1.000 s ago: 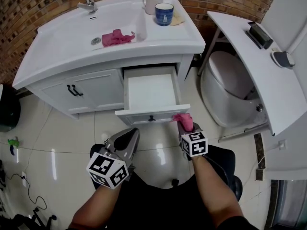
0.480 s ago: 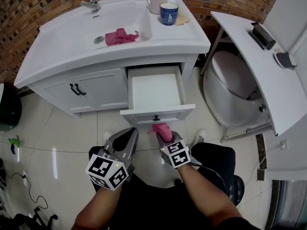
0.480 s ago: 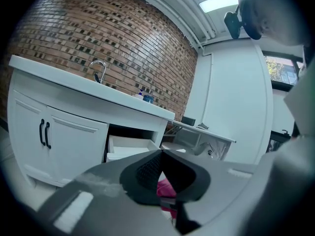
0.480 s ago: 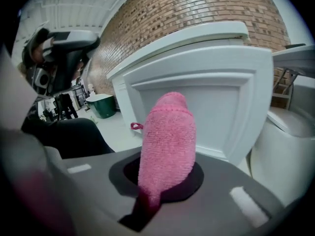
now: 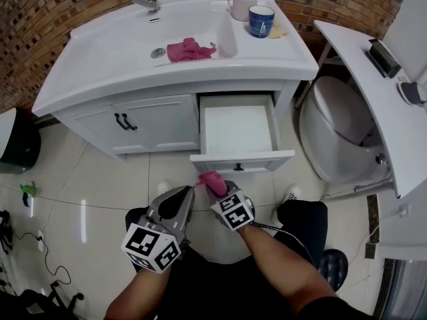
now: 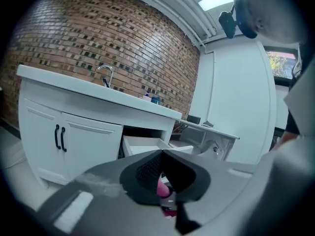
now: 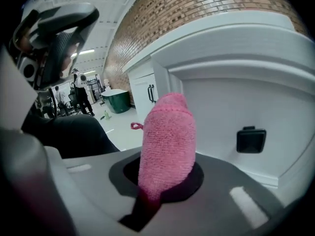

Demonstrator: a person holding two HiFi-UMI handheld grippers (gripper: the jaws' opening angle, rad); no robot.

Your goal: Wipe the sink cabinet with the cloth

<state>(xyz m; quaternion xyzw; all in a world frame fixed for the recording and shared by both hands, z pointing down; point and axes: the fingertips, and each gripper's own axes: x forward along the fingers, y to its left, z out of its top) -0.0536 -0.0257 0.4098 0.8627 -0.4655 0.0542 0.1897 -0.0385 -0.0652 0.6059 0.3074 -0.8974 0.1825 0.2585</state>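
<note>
The right gripper (image 5: 217, 187) pinched a pink cloth (image 5: 210, 180) in its fingers near the open drawer (image 5: 241, 161), the left gripper (image 5: 180, 197) had its fingers pressed together and empty, and the jutting drawer front might snag the cloth.

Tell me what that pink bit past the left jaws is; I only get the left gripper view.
Observer: A pink cloth, clamped in the right gripper, held low in front of the open drawer.
Operator: Is anything lying in the sink?
Observer: A second pink cloth, bunched beside the drain.
Operator: And inside the drawer?
Observer: The head view shows only its bare white bottom.
</note>
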